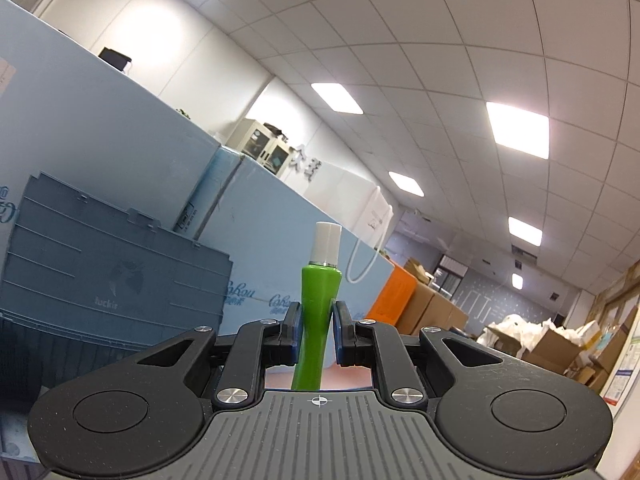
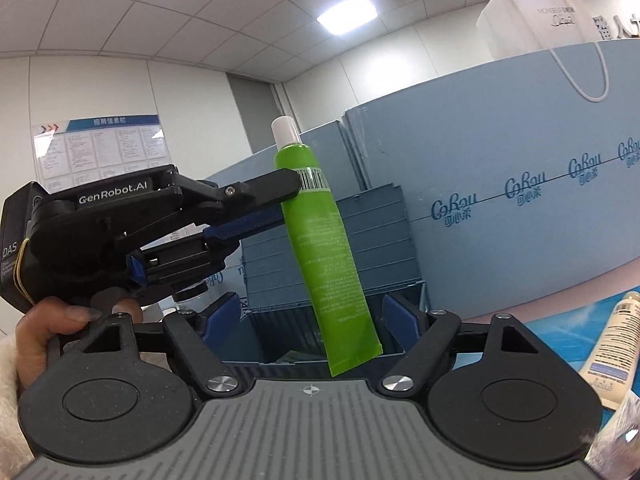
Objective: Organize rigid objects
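Right wrist view: right gripper [image 2: 312, 314] nearest, jaws spread wide, nothing between the blue pads [image 2: 222, 312]. Just past them, the green tube [image 2: 324, 248] hangs in the air, white cap up, crimped flat end down, tilted so the cap leans left. Barcode strip near the shoulder, fine white print down the body. Left gripper [image 2: 286, 200] reaches in from the left and pinches the tube just under the shoulder; the person's hand [image 2: 52, 332] grips its handle at lower left. Tube's bottom end sits above the open grey-blue bin [image 2: 280, 328] directly ahead, lid raised behind it. To the right, a cream tube [image 2: 612, 344] lies on a blue surface. Beyond, blue cartons [image 2: 500, 184] with a white paper bag [image 2: 536, 20] on top.

Left wrist view: left gripper [image 1: 316, 320] clamped on the green tube [image 1: 318, 308], pads pressing both sides of the narrow neck section, white cap [image 1: 327, 246] sticking up past the fingertips. Bin lid [image 1: 112, 264] to the left, blue cartons [image 1: 272, 232] behind, orange box [image 1: 390, 296] and brown cardboard boxes [image 1: 432, 304] further right.
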